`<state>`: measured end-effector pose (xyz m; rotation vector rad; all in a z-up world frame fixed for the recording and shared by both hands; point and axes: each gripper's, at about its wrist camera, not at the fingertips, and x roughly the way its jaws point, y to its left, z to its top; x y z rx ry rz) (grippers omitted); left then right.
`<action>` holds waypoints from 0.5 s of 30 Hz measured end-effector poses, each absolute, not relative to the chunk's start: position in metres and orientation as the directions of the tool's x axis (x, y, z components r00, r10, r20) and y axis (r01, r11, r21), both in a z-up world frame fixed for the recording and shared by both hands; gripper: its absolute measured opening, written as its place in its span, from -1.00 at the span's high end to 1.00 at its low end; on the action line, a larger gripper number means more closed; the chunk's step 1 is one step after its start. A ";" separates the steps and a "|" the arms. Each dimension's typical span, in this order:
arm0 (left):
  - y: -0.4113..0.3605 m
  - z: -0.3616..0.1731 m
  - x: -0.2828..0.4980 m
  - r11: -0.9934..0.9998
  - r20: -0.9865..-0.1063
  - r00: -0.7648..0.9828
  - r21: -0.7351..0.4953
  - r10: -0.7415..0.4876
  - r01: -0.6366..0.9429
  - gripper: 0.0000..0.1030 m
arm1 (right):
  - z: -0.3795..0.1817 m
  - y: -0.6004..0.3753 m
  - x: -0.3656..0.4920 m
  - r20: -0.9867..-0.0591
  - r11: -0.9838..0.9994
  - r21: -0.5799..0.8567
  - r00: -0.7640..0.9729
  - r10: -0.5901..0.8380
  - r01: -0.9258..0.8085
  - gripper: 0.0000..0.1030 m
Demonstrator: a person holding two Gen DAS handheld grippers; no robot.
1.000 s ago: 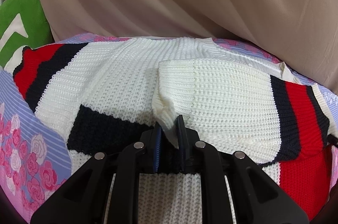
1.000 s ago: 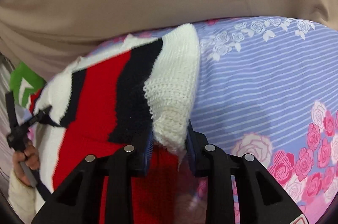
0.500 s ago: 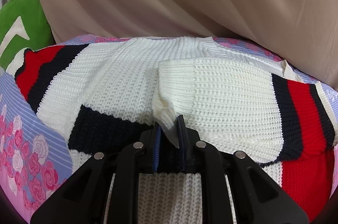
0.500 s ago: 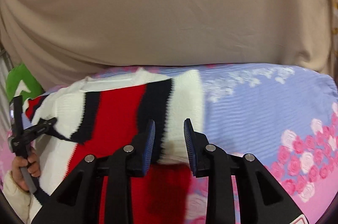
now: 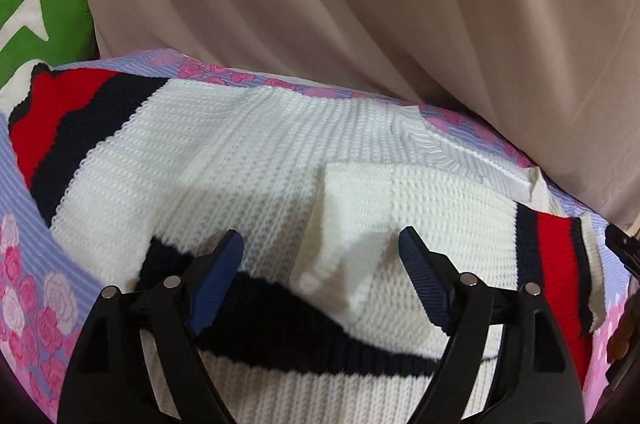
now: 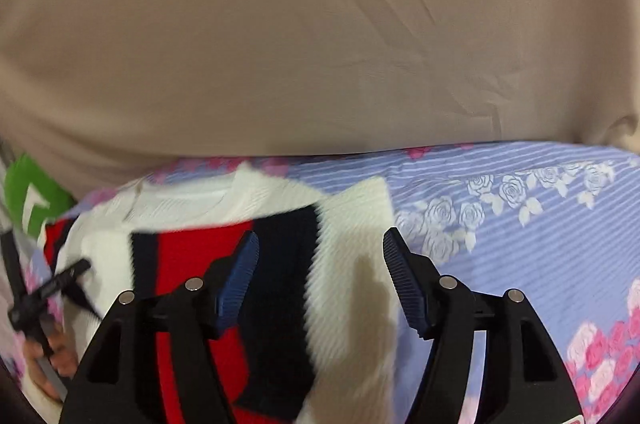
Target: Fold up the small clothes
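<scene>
Knitted white sweater (image 5: 248,160), red and navy bands, lies spread on the floral bedsheet (image 6: 540,224), one sleeve (image 5: 420,224) folded across the chest, its cuff end resting loose and slightly lifted. Risk: bulky knit may spring back and undo the fold, since nothing pins it. Left gripper (image 5: 320,256): jaws have just been opening, now wide apart, cuff between them but unpressed; a drag on withdrawal could catch the loops and pull the sleeve askew. Right gripper (image 6: 318,252): jaws likewise just opened, empty above the striped sleeve shoulder (image 6: 280,256); a low sweep may ruck the fabric.
</scene>
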<state>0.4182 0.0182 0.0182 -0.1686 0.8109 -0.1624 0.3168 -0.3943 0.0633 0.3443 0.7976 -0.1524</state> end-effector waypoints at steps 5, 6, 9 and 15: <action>0.000 0.030 0.424 0.984 -0.687 0.704 -0.133 -0.179 0.121 0.86 | 0.042 -0.393 0.367 -0.784 0.945 0.185 0.621 -0.024 0.271 0.61; 0.001 0.034 0.425 0.983 -0.680 0.710 -0.130 -0.181 0.126 0.86 | 0.054 -0.391 0.362 -0.737 0.947 0.209 0.676 -0.012 0.245 0.64; 0.005 0.038 0.424 0.988 -0.670 0.726 -0.116 -0.156 0.105 0.87 | 0.065 -0.402 0.346 -0.655 0.939 0.237 0.755 -0.035 0.249 0.66; 0.001 0.029 0.422 0.994 -0.669 0.737 -0.031 -0.099 0.105 0.85 | 0.056 -0.413 0.346 -0.693 0.922 0.277 0.720 -0.003 0.271 0.51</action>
